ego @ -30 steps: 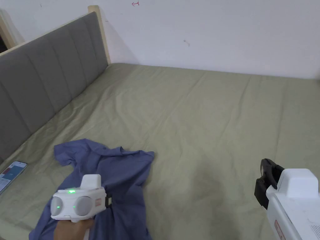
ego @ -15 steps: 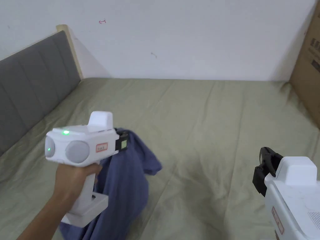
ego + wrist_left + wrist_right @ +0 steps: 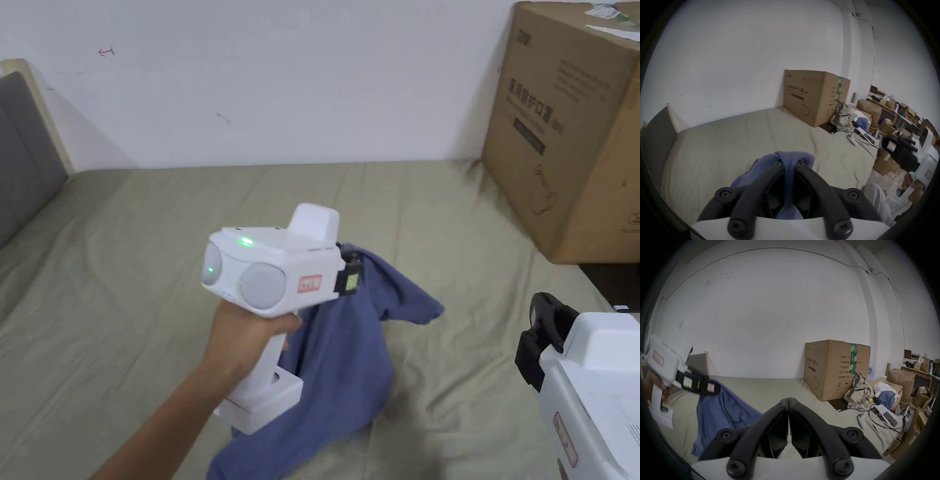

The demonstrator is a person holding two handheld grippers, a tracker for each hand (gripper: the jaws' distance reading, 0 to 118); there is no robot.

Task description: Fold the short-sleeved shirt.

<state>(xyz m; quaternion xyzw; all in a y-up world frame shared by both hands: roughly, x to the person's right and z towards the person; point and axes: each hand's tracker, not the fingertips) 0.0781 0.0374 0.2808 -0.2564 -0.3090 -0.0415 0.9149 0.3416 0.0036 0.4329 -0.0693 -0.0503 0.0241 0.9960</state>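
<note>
Blue cotton fabric of the short-sleeved shirt (image 3: 340, 350) hung above the olive-green bed sheet (image 3: 137, 262), pinched between both jaws of the white left gripper (image 3: 788, 164), its lower part trailing onto the sheet. The white right gripper (image 3: 788, 400) hovered empty, jaws pressed together, near a large brown cardboard box (image 3: 569, 131).

Right claw (image 3: 788, 400) closed, empty; left claw (image 3: 711, 388) lifts blue shirt (image 3: 724, 408) above bed (image 3: 769, 386).
</note>
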